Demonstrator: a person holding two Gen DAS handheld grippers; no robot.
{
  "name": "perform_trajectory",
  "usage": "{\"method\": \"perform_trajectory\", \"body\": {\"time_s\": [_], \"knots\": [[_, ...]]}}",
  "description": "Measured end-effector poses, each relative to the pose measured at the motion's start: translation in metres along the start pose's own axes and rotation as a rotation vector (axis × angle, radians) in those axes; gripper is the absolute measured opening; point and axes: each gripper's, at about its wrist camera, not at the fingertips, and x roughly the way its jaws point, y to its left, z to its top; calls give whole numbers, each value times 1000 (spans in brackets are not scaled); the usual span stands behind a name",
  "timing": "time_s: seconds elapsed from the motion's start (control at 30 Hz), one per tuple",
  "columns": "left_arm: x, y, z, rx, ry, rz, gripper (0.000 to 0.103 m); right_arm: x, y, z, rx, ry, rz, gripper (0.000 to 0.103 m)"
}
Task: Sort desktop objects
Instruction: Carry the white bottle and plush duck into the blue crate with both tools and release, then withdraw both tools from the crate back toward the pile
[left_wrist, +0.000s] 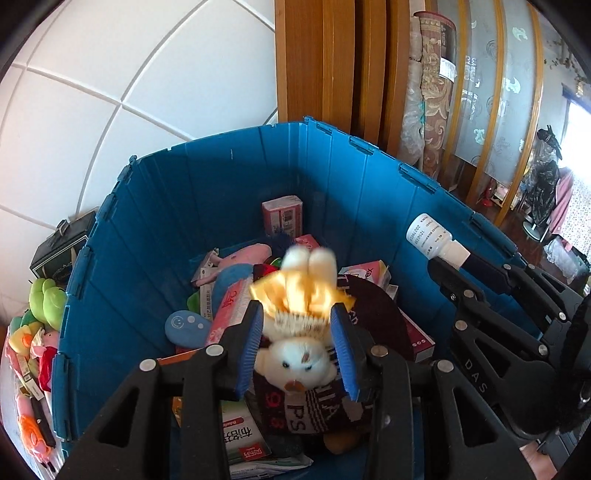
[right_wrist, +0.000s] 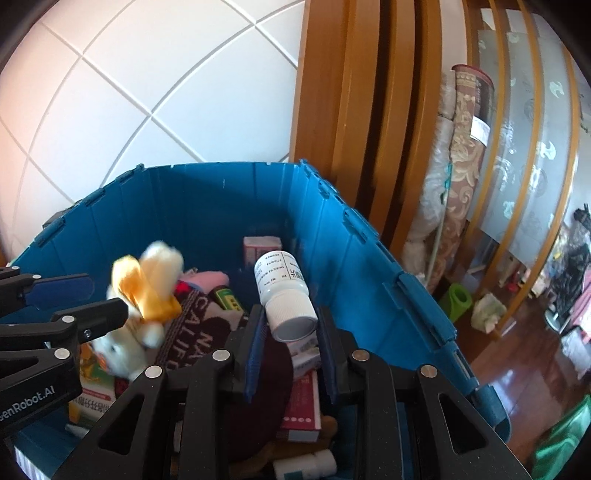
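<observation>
My left gripper (left_wrist: 297, 325) hangs over the open blue crate (left_wrist: 207, 184), its blue pads closed on the waist of a white plush toy in a yellow dress (left_wrist: 295, 295). The toy's head points toward the camera and its feet are blurred. In the right wrist view the same toy (right_wrist: 147, 284) sits in the left gripper (right_wrist: 107, 299) at the left. My right gripper (right_wrist: 291, 332) is shut on the cap end of a white pill bottle (right_wrist: 282, 284) above the crate (right_wrist: 207, 210). The left wrist view shows that bottle (left_wrist: 432, 236) at the right, over the crate's rim.
The crate holds medicine boxes (left_wrist: 282, 214), a dark knitted hat (left_wrist: 314, 410), a pink plush and a blue pebble-shaped toy (left_wrist: 186, 326). More plush toys (left_wrist: 44, 302) and a dark box (left_wrist: 62, 243) lie left of the crate. A white tiled wall, wooden frame and rolled carpets (right_wrist: 465, 147) stand behind.
</observation>
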Motion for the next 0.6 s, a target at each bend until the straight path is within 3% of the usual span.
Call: {"method": "perform_trajectory", "body": {"time_s": [0.17,0.2,0.3,0.33,0.5,0.6], "knots": [[-5,0,0,-8,-34,-14,52,-1,0,0,3,-10,-19,32],[-6,1,-1,-10,-42,-16,52,-1,-1,1,4,-10,-24,39],[-10,2,-2,-20,-60,-9,53,-7,-2,2,21,-33,-6,76],[-12,3,-3,-25,-70,-3,53,-9,-2,3,22,-45,-17,83],[-33,15,-10,-33,-128,43,53,-16,-5,3,46,-56,11,103],[-53,30,-17,-66,-186,57,53,-21,-3,2,39,-63,4,103]]}}
